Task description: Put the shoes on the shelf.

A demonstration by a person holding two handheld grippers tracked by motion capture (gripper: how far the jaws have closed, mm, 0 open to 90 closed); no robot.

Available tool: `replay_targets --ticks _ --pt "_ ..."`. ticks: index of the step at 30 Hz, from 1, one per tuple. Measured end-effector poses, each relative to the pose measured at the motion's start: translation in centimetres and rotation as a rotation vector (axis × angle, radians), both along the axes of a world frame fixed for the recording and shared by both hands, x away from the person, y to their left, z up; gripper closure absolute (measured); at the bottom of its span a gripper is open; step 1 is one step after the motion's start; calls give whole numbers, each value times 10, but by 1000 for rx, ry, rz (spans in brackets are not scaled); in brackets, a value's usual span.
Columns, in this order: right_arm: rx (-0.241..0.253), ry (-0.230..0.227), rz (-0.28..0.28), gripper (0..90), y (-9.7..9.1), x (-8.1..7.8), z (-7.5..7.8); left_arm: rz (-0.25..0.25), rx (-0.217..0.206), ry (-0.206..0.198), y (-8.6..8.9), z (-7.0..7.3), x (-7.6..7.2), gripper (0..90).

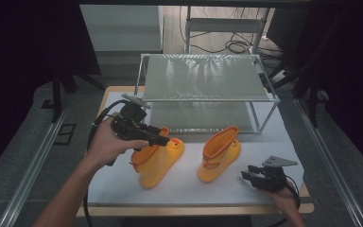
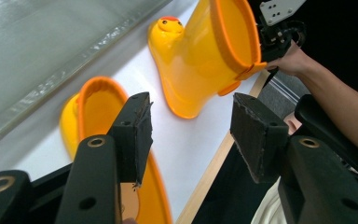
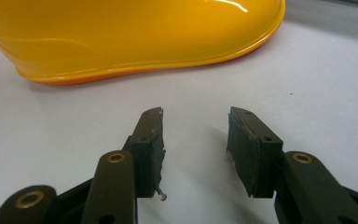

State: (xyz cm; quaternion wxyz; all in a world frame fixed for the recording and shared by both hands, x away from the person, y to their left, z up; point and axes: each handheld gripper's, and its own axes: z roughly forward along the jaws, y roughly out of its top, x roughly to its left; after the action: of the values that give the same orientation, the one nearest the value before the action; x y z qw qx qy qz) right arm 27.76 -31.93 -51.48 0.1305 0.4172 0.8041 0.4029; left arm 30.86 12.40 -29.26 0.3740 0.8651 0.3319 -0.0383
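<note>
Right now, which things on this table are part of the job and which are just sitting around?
In the job:
- left boot, under the left gripper
- right boot
- right gripper, open on the white mat

Just there:
- wire shelf rack
- cables on the floor

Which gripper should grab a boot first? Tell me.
Left. The left gripper hovers open over the left boot; the right gripper rests open on the table.
</note>
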Motion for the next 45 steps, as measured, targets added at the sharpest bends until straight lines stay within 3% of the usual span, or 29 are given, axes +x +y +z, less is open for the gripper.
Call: replay_targets --ticks 7,17,27,32,45 --pt "1 -2 -1 550 0 0 0 -23 22 13 -22 0 6 490" --pt "3 0 -6 550 -2 0 0 -42 41 64 -56 -7 20 490" --pt "2 1 -5 550 -2 1 -1 -64 28 87 -75 -6 29 489" --pt "3 0 -8 550 -4 1 -1 -80 44 89 -86 -6 34 489" --pt "6 -1 -13 550 -5 1 -1 -70 53 123 -110 -11 47 490"
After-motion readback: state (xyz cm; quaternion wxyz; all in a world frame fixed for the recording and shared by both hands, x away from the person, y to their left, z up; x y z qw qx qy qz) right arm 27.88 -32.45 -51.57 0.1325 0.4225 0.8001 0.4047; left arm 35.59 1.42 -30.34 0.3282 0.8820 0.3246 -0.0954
